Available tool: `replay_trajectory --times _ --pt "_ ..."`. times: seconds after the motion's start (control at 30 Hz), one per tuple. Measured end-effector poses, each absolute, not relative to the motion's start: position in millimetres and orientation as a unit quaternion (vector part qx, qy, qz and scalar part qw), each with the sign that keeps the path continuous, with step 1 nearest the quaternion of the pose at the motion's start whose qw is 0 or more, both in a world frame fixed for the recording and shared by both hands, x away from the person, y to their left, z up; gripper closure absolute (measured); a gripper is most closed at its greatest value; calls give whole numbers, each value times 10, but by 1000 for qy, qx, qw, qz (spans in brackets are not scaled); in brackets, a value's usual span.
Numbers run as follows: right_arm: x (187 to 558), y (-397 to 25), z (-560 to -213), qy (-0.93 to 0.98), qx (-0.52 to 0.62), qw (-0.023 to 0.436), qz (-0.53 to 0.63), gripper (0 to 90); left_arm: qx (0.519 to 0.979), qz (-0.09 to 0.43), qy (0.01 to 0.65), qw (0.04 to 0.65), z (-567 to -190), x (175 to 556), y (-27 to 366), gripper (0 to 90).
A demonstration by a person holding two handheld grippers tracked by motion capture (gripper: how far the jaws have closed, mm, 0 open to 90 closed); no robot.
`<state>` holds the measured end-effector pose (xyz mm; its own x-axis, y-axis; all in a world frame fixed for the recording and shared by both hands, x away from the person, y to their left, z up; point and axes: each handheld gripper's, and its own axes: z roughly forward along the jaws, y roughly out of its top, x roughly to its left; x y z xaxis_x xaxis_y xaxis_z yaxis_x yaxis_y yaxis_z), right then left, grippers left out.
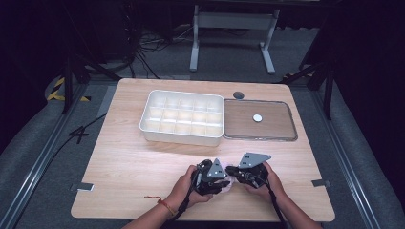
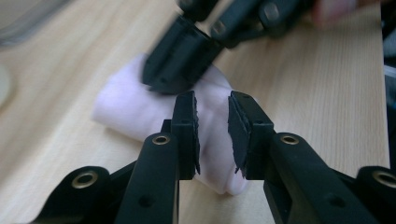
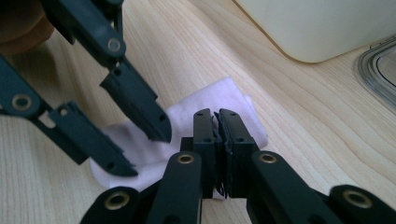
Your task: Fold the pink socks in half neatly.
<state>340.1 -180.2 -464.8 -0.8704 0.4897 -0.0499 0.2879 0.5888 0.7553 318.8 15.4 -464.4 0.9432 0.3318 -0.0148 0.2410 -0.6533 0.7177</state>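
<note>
Pale cloth (image 1: 230, 181) lies on the wooden table (image 1: 129, 162) between both grippers in the high view, near the front edge. Left gripper view: left gripper (image 2: 212, 126) parted, straddling the cloth (image 2: 126, 109). Right gripper view: right gripper (image 3: 217, 140) pinched closed on the cloth (image 3: 210, 100).

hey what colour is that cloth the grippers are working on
The cloth is white with a faint pink-lilac tint, plain, no pattern. The right gripper view shows it best.

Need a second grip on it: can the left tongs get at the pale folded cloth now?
Probably yes: the left tongs are open right over the cloth; the right tongs pinch its other part, not blocking.
</note>
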Motion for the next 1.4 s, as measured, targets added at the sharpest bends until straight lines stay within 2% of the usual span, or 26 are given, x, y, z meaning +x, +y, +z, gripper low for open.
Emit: replay_trajectory --times 0.13,0.23,0.4,0.5,0.57,0.7,0.93,1.17,1.4 --pt "3395 -1808 -4623 885 221 135 386 826 911 61 150 380 -4645 3162 152 738" --pt "3407 -1826 -4609 886 223 143 380 825 915 74 138 372 -4652 3133 141 740" --pt "3457 -1876 -4607 886 234 151 370 825 914 66 137 375 -4659 3154 153 740" --pt "3464 -1883 -4596 887 232 153 368 850 916 68 133 372 -4659 3147 154 740" --pt "3449 -1876 -4560 881 231 173 374 881 918 72 129 367 -4655 3127 146 740" --pt "3402 -1856 -4482 868 223 168 411 894 918 63 130 369 -4658 3146 160 747" --pt "3381 -1740 -4613 889 202 151 382 895 919 69 126 366 -4659 3135 151 756" --pt "3481 -1863 -4723 886 238 176 356 898 916 57 132 375 -4674 3161 163 757" --pt "3398 -1911 -4478 863 230 179 413 897 918 63 129 369 -4666 3147 155 757"
